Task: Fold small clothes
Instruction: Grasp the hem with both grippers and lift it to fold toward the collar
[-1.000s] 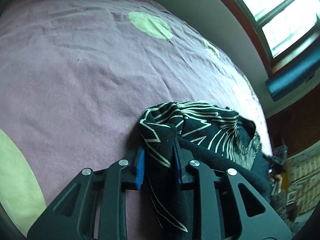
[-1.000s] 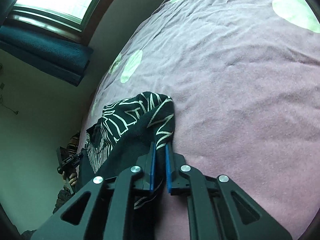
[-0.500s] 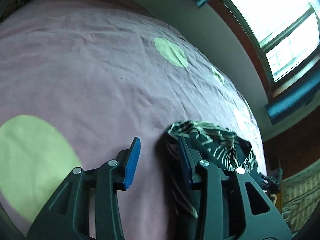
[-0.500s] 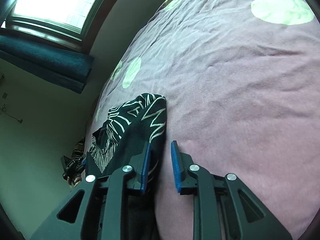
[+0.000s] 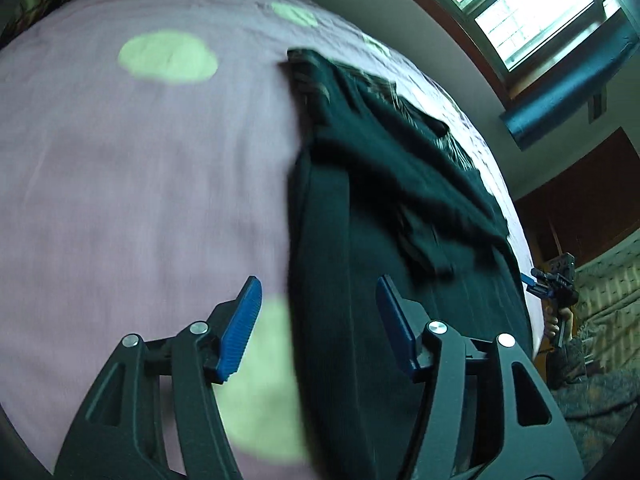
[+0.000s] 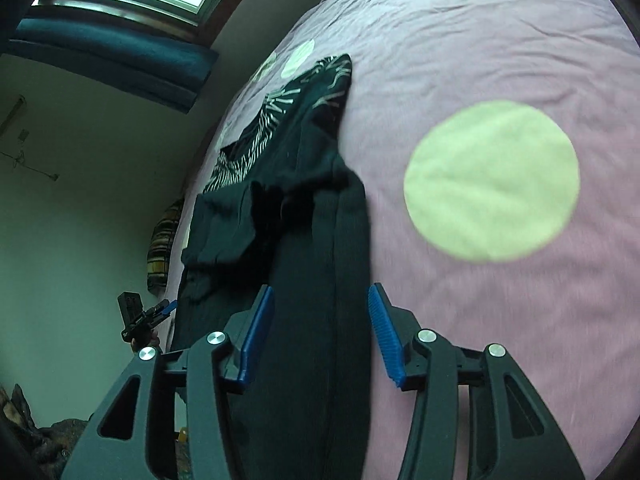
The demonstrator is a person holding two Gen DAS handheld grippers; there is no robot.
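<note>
A black garment with a white line pattern [image 5: 380,168] lies folded lengthwise on the pink bedspread [image 5: 140,160]. Its patterned end is at the far side, its plain black end near me. My left gripper [image 5: 320,328] is open and empty, hovering over the garment's near left edge. In the right wrist view the garment [image 6: 312,208] runs from near to far. My right gripper [image 6: 320,336] is open and empty above the garment's near right edge. Each gripper shows small in the other's view, the right one [image 5: 552,284] and the left one [image 6: 148,314].
The bedspread has pale green dots [image 6: 492,180]. A window with a dark blue rolled blind [image 5: 560,100] is on the far wall. A striped cushion [image 6: 162,248] sits beside the bed. Bedding [image 5: 600,320] lies off the bed's right side.
Both grippers have let go of the garment's folded end, opened wide and pulled back toward the near end. The garment now lies flat on the bed.
</note>
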